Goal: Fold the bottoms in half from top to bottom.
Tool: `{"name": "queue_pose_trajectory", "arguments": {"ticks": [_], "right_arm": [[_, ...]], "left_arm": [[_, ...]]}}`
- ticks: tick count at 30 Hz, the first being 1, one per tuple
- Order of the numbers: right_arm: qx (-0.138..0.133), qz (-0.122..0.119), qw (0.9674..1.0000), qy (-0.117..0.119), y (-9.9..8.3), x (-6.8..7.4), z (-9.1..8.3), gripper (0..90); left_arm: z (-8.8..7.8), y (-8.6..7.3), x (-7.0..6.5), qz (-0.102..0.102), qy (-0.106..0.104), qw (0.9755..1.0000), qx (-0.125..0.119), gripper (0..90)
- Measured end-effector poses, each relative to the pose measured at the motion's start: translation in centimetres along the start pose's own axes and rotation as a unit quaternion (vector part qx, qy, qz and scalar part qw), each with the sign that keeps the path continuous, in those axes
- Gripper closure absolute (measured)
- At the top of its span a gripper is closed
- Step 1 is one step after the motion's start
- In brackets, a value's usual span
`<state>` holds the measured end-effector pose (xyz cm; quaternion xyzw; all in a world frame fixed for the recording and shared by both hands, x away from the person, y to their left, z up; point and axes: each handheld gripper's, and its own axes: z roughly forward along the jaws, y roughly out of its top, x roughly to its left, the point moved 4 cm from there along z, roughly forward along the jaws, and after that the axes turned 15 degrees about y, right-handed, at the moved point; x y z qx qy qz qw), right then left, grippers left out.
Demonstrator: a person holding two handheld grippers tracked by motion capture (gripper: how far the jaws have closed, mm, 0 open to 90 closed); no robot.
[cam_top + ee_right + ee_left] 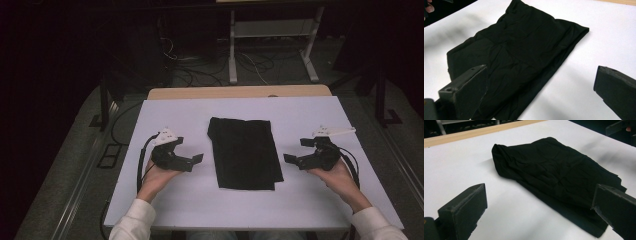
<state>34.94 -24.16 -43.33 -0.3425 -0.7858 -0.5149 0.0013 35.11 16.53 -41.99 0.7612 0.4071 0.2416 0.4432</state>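
High view: folded black garment [244, 153] lies mid-bench [310, 112] between left gripper [196, 160] and right gripper [290, 159], both clear of it. Left gripper view: jaws spread, empty; approach low, pinching 1 edge. Right gripper view: jaws spread, empty. No readable writing.

A plain black cloth [244, 153] lies on a white table [165, 200] with a tan wooden far edge.

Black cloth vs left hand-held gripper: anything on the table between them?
Nothing. In the high view, bare white table separates the left hand-held gripper from the folded black cloth.
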Motion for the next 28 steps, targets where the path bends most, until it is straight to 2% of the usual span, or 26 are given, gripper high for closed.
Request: {"name": "queue_pose_trajectory", "arguments": {"ticks": [5, 14, 18, 22, 24, 28], "right_arm": [[0.0, -0.001, 1.0, 0.0, -1.2, 0.6, -0.6, 0.0], [-0.005, -0.002, 1.0, -0.006, -3.5, 1.2, -1.8, 0.0], [-0.009, 0.001, 0.9999, -0.014, -4.7, 1.2, -2.4, 0.0], [-0.018, 0.005, 0.9994, -0.031, -5.5, 0.8, -2.9, 0.0], [-0.026, 0.009, 0.9992, -0.029, -5.6, 0.6, -3.2, 0.0], [-0.02, 0.01, 0.9994, -0.028, -6.1, 0.5, -3.0, 0.0]], "left_arm": [[-0.9, -0.9, -0.1, 0.003, 0.002, 1.0, -0.003, 0.0], [-2.3, -2.7, 0.0, -0.005, 0.008, 1.0, -0.002, 0.0], [-3.1, -3.4, 0.2, -0.011, 0.012, 0.9998, -0.014, 0.0], [-3.6, -4.1, 0.2, -0.014, 0.012, 0.9997, -0.014, 0.0], [-3.7, -4.5, 0.3, -0.015, 0.012, 0.9997, -0.013, 0.0], [-3.9, -5.0, 0.6, -0.023, 0.013, 0.9995, -0.015, 0.0]]}}
